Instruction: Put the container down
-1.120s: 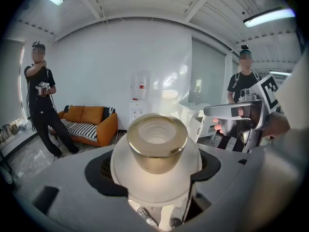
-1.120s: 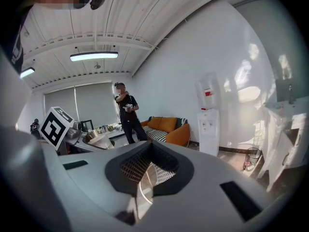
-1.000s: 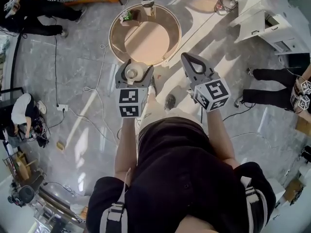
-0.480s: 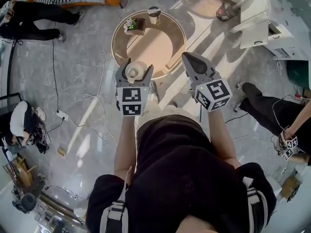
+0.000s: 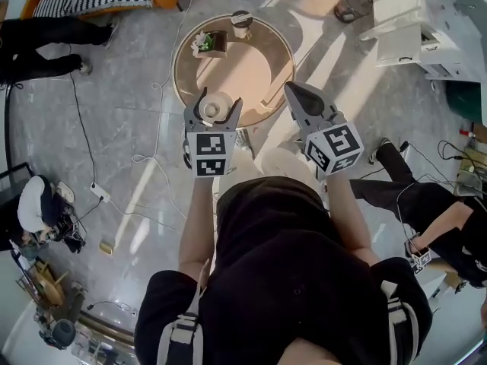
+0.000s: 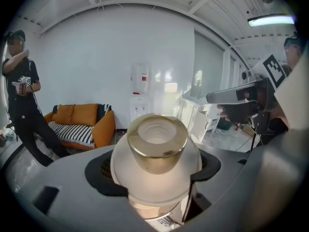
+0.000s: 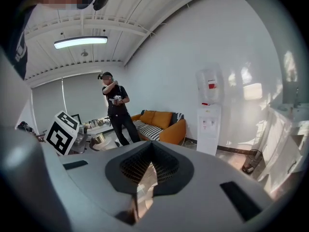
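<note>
Gold and milky white sit between the pads of my left gripper (image 6: 157, 178): the container (image 6: 157, 146), a squat, rounded jar of frosted white with a smooth, shiny gold collar round its open mouth. The grey jaws are spread to the jar's width and press on its round body from both sides, their dark ribbed pads against it.

From the head view the container (image 5: 211, 111) rides in the left gripper (image 5: 219, 99) over the near edge of a round wooden table (image 5: 236, 71), apart from everything on it. I cannot tell how high above the wood it hangs.

My right gripper (image 7: 148, 164) has its jaws drawn together, ribbed pads meeting along a thin seam with nothing between them. It is held level with the left, to its right, just off the table's near right rim.

At the table's far side stand a small box (image 5: 210, 43) with greenery in it and a cup (image 5: 242, 21). Glossy grey marble floor (image 5: 129, 128) spreads all round. An orange sofa (image 6: 82, 122) with a striped cover lies far left.
</note>
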### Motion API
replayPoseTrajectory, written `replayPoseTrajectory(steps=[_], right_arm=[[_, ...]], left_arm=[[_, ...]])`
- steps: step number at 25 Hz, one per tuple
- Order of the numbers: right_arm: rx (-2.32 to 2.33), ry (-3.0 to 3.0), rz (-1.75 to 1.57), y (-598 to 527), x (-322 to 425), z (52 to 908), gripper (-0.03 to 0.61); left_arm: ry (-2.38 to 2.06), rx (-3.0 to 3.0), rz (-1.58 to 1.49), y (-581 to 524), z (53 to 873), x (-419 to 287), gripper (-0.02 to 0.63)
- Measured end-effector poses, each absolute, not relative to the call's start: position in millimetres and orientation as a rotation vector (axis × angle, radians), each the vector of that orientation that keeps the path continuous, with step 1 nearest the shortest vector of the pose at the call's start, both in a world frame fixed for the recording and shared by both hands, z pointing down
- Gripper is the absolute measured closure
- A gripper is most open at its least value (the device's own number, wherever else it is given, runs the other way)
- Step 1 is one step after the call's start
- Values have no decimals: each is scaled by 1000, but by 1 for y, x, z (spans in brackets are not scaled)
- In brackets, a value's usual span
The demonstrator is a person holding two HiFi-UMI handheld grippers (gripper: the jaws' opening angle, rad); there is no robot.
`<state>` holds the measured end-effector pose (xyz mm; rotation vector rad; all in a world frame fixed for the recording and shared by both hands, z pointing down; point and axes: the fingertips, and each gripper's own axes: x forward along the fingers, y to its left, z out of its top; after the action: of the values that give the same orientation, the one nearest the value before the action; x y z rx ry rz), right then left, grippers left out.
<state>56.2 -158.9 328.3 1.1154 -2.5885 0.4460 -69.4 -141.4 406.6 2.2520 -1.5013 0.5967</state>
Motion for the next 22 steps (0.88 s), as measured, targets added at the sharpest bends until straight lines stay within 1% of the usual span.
replayPoseTrajectory(steps=[11,16,22], right_arm=[[1129,-2534,497,-173,43,367,575],[1114,-2512,533,-177,39,396,575],[1085,-2488,560,-202,22,434,575]], left_arm=[[-1436,2279,657,-170,455,-72,261],[-1429,2249,674,-177,493,-71,261],[-1436,2199,684,-204,541,-86,261]])
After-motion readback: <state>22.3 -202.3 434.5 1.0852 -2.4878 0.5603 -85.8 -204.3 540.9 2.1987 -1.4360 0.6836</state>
